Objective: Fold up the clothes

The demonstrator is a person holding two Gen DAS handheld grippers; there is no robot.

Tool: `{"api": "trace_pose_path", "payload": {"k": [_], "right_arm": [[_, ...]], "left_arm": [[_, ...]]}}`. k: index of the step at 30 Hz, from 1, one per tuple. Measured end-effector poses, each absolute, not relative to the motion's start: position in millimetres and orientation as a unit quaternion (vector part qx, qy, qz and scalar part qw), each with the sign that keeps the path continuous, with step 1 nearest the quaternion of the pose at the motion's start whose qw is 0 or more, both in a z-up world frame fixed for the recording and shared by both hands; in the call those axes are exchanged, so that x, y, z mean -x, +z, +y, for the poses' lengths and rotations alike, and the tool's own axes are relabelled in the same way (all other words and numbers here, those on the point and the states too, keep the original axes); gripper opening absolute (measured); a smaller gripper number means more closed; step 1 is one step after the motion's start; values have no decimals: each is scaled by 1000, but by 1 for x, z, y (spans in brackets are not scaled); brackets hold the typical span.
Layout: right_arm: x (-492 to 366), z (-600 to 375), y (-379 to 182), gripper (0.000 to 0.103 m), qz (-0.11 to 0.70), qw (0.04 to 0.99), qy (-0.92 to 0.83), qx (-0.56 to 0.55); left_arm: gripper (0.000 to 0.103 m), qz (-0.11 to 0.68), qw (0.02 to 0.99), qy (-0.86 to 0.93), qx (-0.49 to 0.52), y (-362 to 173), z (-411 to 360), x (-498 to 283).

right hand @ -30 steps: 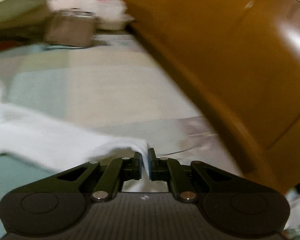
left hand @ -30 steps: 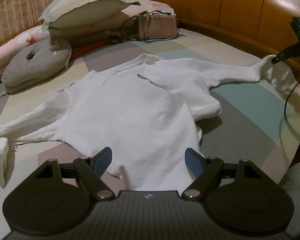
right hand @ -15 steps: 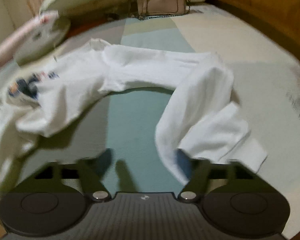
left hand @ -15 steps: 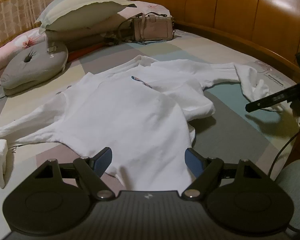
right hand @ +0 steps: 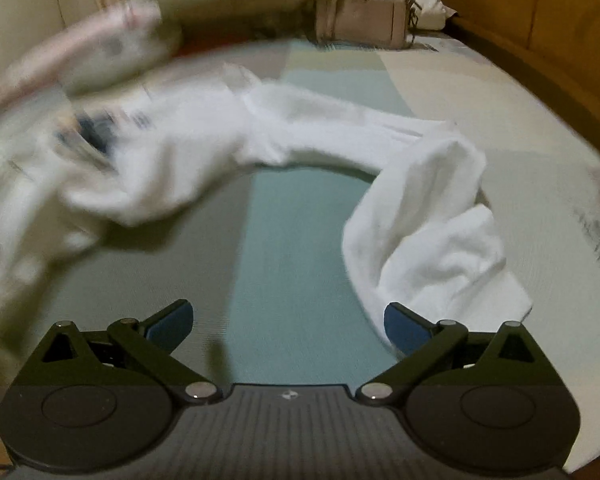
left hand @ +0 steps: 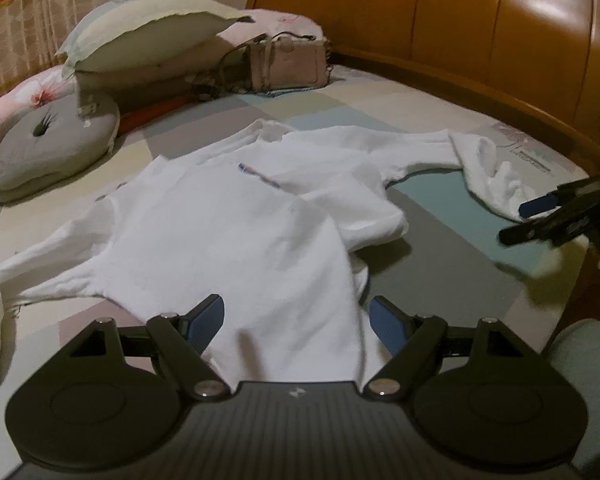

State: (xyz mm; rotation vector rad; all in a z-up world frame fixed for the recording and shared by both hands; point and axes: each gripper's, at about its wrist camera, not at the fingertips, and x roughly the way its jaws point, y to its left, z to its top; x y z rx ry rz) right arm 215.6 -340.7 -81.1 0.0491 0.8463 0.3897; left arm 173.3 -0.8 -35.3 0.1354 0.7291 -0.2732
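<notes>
A white long-sleeved shirt (left hand: 236,232) lies spread on the bed, partly folded over itself, both sleeves stretched out. My left gripper (left hand: 296,320) is open and empty, just above the shirt's near hem. The right sleeve (right hand: 428,216) lies bent and crumpled on the bed in the right wrist view. My right gripper (right hand: 288,328) is open and empty, with its right finger beside the sleeve's end. It also shows in the left wrist view (left hand: 540,220) at the right edge, near the sleeve's cuff (left hand: 496,184).
Pillows (left hand: 148,40), a grey cushion (left hand: 48,144) and a pink handbag (left hand: 288,64) lie at the head of the bed. A wooden headboard (left hand: 480,28) runs along the far right. The patchwork bedsheet (left hand: 452,248) lies bare beside the shirt.
My right gripper has opened and let go of the sleeve's end, which now lies crumpled on the bed, and has swung left. The left gripper has barely moved.
</notes>
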Motion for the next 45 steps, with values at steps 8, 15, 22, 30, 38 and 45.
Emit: {"api": "trace_pose_path", "payload": {"k": [8, 15, 22, 30, 38, 45], "right_arm": [[-198, -453, -107, 98, 375, 883, 129, -250], [-233, -468, -123, 97, 336, 872, 142, -326], [-234, -462, -123, 52, 338, 892, 108, -280], [-252, -463, -97, 12, 350, 926, 36, -140], [-325, -501, -56, 12, 340, 938, -69, -10], [-371, -536, -46, 11, 342, 929, -137, 33]], "left_arm": [[84, 352, 918, -165, -73, -38, -26, -181], [84, 360, 914, -171, -80, -42, -39, -183], [84, 361, 913, -172, -80, -42, -41, -178], [84, 349, 918, -168, -88, -34, -46, -181], [84, 351, 921, -144, -88, -33, -41, -185], [84, 353, 922, -129, -91, -34, -41, -196]]}}
